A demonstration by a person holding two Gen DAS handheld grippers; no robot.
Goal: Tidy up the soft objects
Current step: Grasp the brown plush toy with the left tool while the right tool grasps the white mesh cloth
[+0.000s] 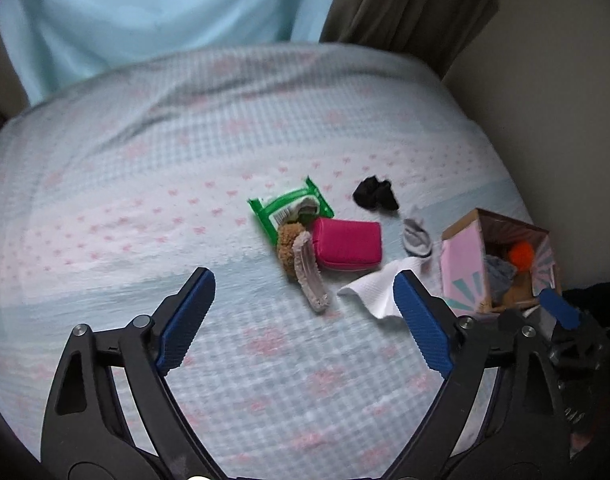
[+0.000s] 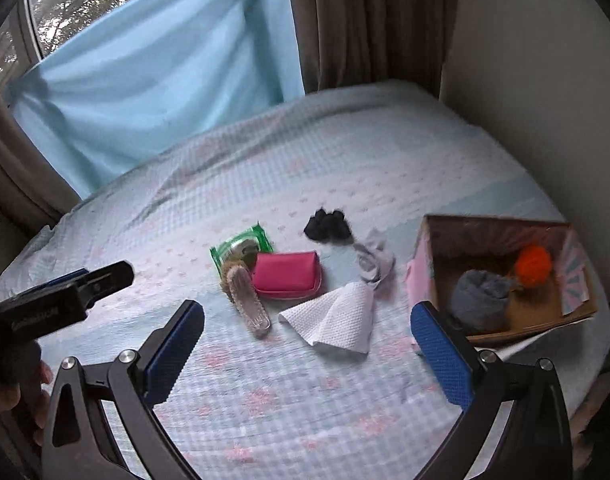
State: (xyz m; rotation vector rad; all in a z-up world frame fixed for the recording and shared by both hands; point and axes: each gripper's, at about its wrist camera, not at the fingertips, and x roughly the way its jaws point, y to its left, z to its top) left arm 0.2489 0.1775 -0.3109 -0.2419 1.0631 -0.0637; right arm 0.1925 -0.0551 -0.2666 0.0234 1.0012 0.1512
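On the bed lie a pink pouch (image 1: pixel 348 243) (image 2: pixel 288 275), a green wipes pack (image 1: pixel 289 209) (image 2: pixel 241 247), a brown fuzzy item (image 1: pixel 288 247), a pale brush-like piece (image 1: pixel 311 276) (image 2: pixel 250 300), a black sock (image 1: pixel 376 193) (image 2: pixel 328 225), a grey sock (image 1: pixel 417 237) (image 2: pixel 375 261) and a white tissue (image 1: pixel 381 289) (image 2: pixel 337 316). A pink cardboard box (image 1: pixel 463 268) (image 2: pixel 425 240) holds an orange pompom (image 2: pixel 533 265) and a grey soft bundle (image 2: pixel 481 294). My left gripper (image 1: pixel 305 312) is open and empty, hovering short of the pile. My right gripper (image 2: pixel 307 344) is open and empty above the tissue.
The bed has a light blue checked sheet (image 1: pixel 145 184) (image 2: pixel 265 400) with pink bows. A blue curtain (image 2: pixel 153 80) and brown drapes (image 2: pixel 365 20) hang behind. A wall (image 2: pixel 545 100) runs along the right. The left gripper's body (image 2: pixel 61 300) shows in the right wrist view.
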